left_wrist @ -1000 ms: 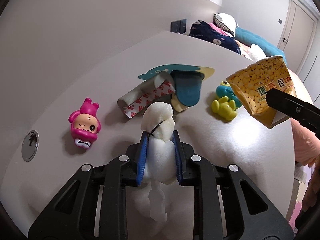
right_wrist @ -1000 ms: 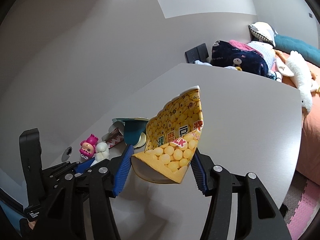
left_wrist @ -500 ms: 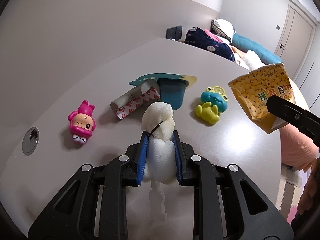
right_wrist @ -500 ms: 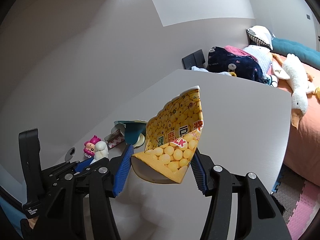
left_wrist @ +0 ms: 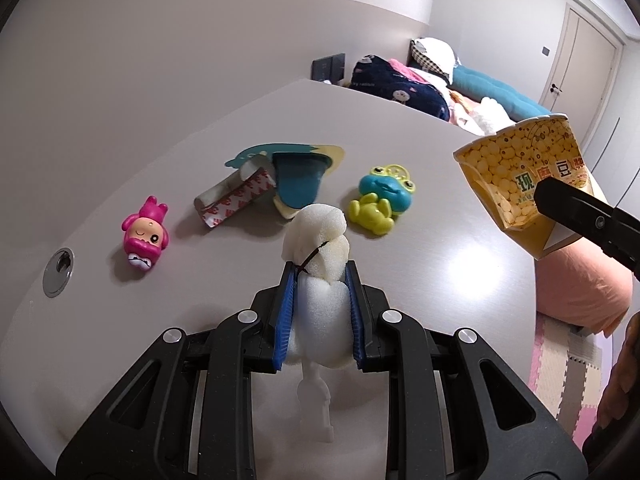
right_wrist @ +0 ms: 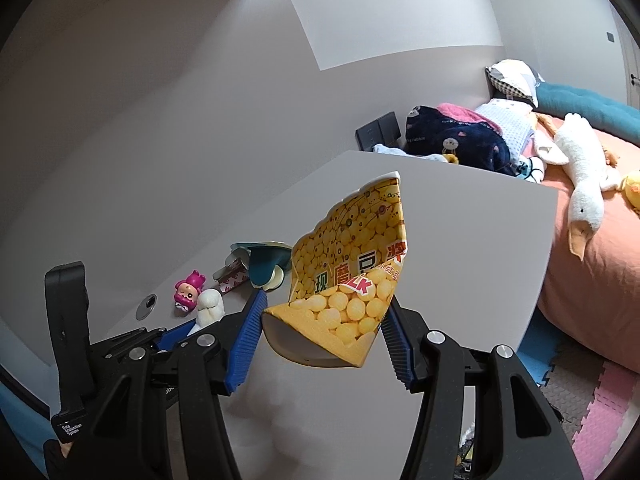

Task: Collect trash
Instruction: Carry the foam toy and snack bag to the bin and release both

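Note:
My left gripper (left_wrist: pixel 319 280) is shut on a white foam wad (left_wrist: pixel 320 240) tied with a dark thread, held above the grey table (left_wrist: pixel 424 160). A crushed yellow paper cup (right_wrist: pixel 348 272) printed with soybeans is clamped between the blue pads of my right gripper (right_wrist: pixel 320 316); the same yellow cup (left_wrist: pixel 524 176) shows at the right of the left wrist view. On the table lie a red-and-white rolled wrapper (left_wrist: pixel 236 196) and a teal cup with its peeled lid (left_wrist: pixel 296 176). The foam wad (right_wrist: pixel 210 306) and left gripper also appear low at the left in the right wrist view.
A pink doll toy (left_wrist: pixel 145 236) and a green-blue frog toy (left_wrist: pixel 382 198) lie on the table. A metal cable grommet (left_wrist: pixel 59 271) sits near its left edge. Beyond the table's right edge is a bed (right_wrist: pixel 600 248) with a goose plush (right_wrist: pixel 584 188), and foam floor mats (left_wrist: pixel 560 372).
Both grippers have drawn back and up from the table with their loads, so the toys and wrapper look smaller and farther. Neither grip has changed.

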The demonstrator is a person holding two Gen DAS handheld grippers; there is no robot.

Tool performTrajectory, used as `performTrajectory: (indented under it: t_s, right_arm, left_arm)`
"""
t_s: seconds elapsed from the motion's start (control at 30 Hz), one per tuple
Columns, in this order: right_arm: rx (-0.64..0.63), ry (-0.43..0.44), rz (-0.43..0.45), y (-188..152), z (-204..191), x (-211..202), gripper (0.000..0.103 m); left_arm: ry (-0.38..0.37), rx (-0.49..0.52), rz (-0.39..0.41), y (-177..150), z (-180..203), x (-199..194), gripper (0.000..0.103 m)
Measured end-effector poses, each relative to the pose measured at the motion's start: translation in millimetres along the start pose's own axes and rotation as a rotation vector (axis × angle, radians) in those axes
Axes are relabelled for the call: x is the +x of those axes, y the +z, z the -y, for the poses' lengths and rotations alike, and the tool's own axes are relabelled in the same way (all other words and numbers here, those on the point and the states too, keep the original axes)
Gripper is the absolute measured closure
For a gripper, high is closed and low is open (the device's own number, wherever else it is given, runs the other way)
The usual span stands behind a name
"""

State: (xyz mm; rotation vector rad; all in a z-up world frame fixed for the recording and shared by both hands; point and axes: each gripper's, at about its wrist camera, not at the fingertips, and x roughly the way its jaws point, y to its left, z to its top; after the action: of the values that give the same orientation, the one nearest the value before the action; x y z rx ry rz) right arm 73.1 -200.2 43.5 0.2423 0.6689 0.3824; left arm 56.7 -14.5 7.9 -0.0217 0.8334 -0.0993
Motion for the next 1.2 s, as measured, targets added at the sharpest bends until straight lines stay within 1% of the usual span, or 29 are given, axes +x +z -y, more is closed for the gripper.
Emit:
performTrajectory:
  t_s: [0.37,0.9,1.2]
  right_arm:
    - [0.021,-0.033,0.037,-7.5,18.5,-32.0,0.045]
    - [0.069,-0.101,0.083,-21.7,56.0,-76.6,0.045]
    - [0.107,-0.154,0.111,-30.5,83.9,-103.6,0.045]
  left_arm:
    - [-0.032,0.038,0.01,-2.4,30.9,-3.0,0.079]
    - [-0.117,0.113,0.011,-6.6,87.7,-4.3,0.079]
    - [-0.163,0.161,-0.004,-11.1,123.4,-3.5,0.079]
